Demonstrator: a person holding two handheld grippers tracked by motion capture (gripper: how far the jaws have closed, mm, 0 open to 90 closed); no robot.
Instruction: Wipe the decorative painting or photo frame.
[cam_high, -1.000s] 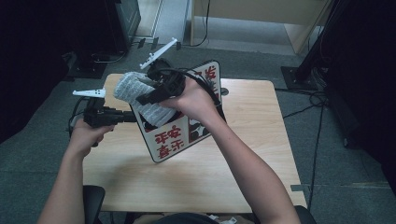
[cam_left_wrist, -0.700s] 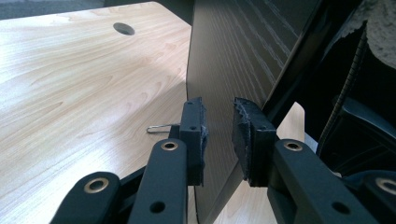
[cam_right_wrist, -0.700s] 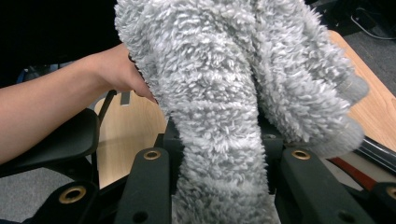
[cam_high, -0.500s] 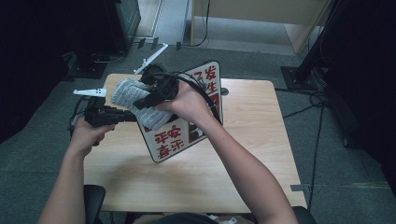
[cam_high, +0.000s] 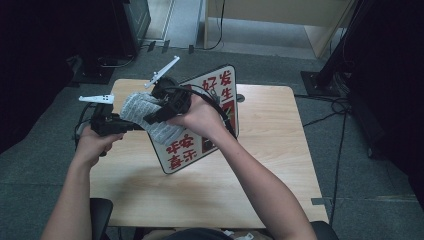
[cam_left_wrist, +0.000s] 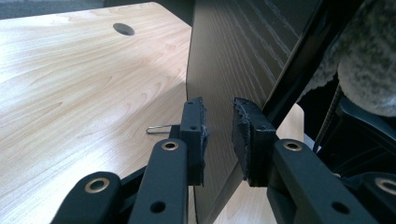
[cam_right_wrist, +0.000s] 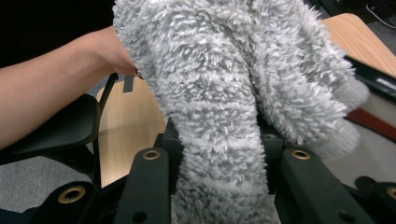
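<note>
A white sign board with red characters stands tilted on the wooden table. My left gripper is shut on its left edge. In the left gripper view the board's dark wood-grain back runs between the pads of my left gripper. My right gripper is shut on a grey fluffy cloth and presses it on the board's upper left part. In the right gripper view the cloth bulges out of my right gripper and hides its pads.
The table has a round cable hole at its far side. A small metal wire lies on the wood by the board. The person's left forearm is close beside the cloth. Dark stands and cables surround the table.
My right hand has sunk a little and drifted left with the cloth over the board. The left hand and the board have stayed put.
</note>
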